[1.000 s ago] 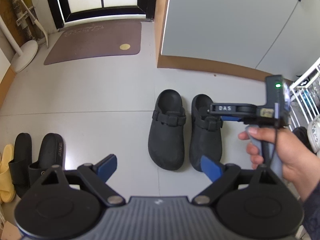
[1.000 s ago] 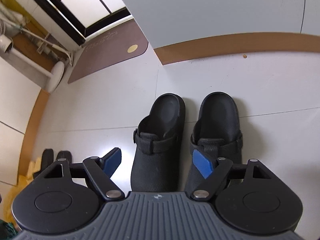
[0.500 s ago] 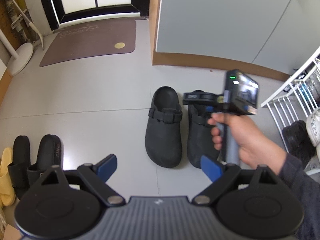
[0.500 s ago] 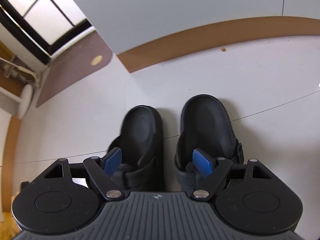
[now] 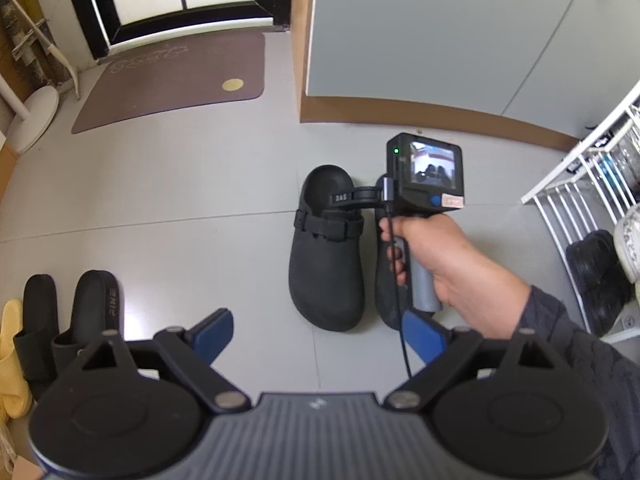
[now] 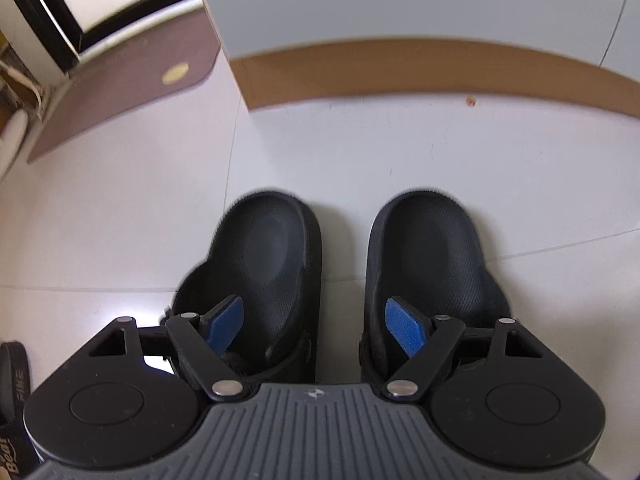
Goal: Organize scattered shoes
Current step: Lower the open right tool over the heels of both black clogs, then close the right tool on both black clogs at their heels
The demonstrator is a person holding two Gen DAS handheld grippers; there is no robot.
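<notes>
- Black clogs: the left clog [image 6: 264, 276] and the right clog [image 6: 432, 272] sit side by side on the pale tiled floor [image 6: 400, 152], a narrow strip of floor between them, heel ends toward the wood skirting [image 6: 400, 68] of the grey cabinet [image 6: 400, 0].
- Right gripper [image 6: 316, 328] hangs just above the clogs with its jaws spread wide; one blue pad sits over the left clog's opening and the other over the right clog's, so the two inner walls lie between them. The pads are not pressing on either shoe.
- Seen from the left wrist view, the person's right hand [image 5: 436, 256] grips the handle of that tool directly over the right clog, hiding most of it; the left clog [image 5: 326, 256] shows in full.
- Left gripper [image 5: 318, 334] is held well back from the clogs, on the side away from the cabinet, jaws apart with only bare floor between them.
- Black slides [image 5: 80, 320] and a yellow slipper [image 5: 10, 360] lie well apart from the clogs.
- Brown doormat [image 5: 172, 80] lies beyond the clogs, by the doorway.
- White shoe rack [image 5: 592, 200] stands near the right clog.
</notes>
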